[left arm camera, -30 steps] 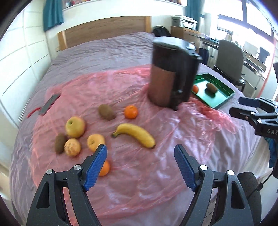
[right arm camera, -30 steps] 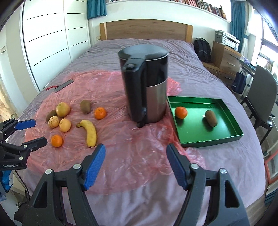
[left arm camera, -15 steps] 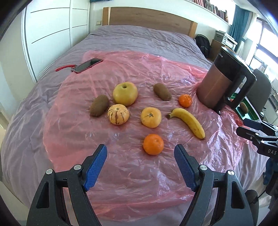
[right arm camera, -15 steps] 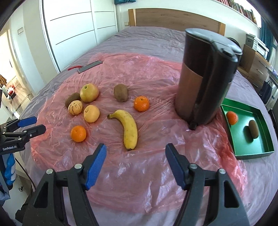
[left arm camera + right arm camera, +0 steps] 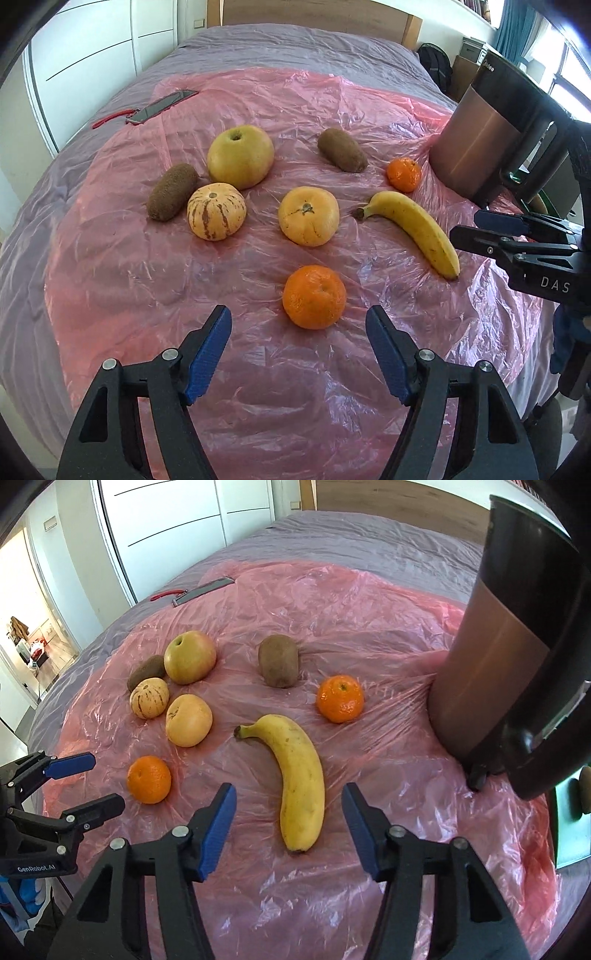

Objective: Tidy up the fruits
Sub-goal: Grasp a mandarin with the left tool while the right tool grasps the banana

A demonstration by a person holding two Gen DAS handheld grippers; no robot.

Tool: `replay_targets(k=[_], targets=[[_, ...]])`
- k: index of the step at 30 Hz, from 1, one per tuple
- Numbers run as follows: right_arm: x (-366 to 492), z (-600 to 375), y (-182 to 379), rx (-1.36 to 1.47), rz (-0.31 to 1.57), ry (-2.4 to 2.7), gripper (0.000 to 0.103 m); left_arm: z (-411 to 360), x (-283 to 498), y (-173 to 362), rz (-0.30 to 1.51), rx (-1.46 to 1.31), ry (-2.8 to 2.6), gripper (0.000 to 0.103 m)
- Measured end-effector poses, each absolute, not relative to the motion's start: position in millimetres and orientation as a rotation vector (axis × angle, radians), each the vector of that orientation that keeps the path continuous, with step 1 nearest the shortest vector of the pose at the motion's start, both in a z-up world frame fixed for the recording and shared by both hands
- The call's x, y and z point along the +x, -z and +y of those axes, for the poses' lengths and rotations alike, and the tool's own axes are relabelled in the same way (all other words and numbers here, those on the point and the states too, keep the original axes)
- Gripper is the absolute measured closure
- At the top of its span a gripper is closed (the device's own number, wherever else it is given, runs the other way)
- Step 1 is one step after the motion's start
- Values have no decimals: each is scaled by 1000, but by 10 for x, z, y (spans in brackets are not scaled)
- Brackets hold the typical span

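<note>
**A:** Starting on my left: what's in front of that tool?

**B:** My left tool (image 5: 299,345) is released, jaws wide, holding nothing. An orange (image 5: 314,296) lies on the pink sheet (image 5: 147,288) straight ahead, just past the fingertips and a touch right of their midline. It's round, so there's no axis to line up with. I'd judge that one belongs to the left.

**A:** And further right?

**B:** The banana (image 5: 295,781). It lies along the right tool's line of sight, stem end far, blunt end near, and that blunt end sits between the two open fingers. The right tool (image 5: 289,821) is released too, and empty. Its jaws would close across the banana's width, which is what I want.

**A:** So which arm is nearer to which?

**B:** Left to the orange, right to the banana. From the left camera the right tool shows just beside the banana's near tip.

**A:** Where do they go?

**B:** Probably the green tray (image 5: 569,827) beyond the kettle (image 5: 517,657), though only its edge shows, so I can't be sure of what's in it.
</note>
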State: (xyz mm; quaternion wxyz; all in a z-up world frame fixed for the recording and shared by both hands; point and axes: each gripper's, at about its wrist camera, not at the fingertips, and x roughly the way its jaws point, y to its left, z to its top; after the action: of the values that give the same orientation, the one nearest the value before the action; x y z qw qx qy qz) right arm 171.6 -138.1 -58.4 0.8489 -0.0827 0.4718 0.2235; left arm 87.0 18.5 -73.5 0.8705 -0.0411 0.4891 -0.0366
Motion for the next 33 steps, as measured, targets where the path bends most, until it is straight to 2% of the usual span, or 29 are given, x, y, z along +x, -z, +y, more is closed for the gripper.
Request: replay_targets(k=[1,5,10,13,20,24,25,33], targets=[[1759,-1364,625,-172,1002,-475,65,173,898,780,1033,-84,73,35],[1897,-1319,739,-175,1023,-487,72,152,1004,920,1066,-83,69,40],[2052,-1265,872,-177,1050,-505,87,138,1079,1012,1080,-82,80,44],[2119,-1242,940,-179,1065,-513,93,123,1113,1040,1080,-76,95,49],[2155,-1175,1119,-197,1104,-518,96,122,1170,1140,1094,-78,103,53],[2167,-1162,1190,-204,1112,-511,103,141,1203,1181,1094,-91,109,59],[2165,-1161,1206,-209,1113,-506,103,150,1209,1186,1092,-95,111,64],[2149,-1108,1229,-266,1101,-474,103,148,1207,1187,1078,-93,115,65]])
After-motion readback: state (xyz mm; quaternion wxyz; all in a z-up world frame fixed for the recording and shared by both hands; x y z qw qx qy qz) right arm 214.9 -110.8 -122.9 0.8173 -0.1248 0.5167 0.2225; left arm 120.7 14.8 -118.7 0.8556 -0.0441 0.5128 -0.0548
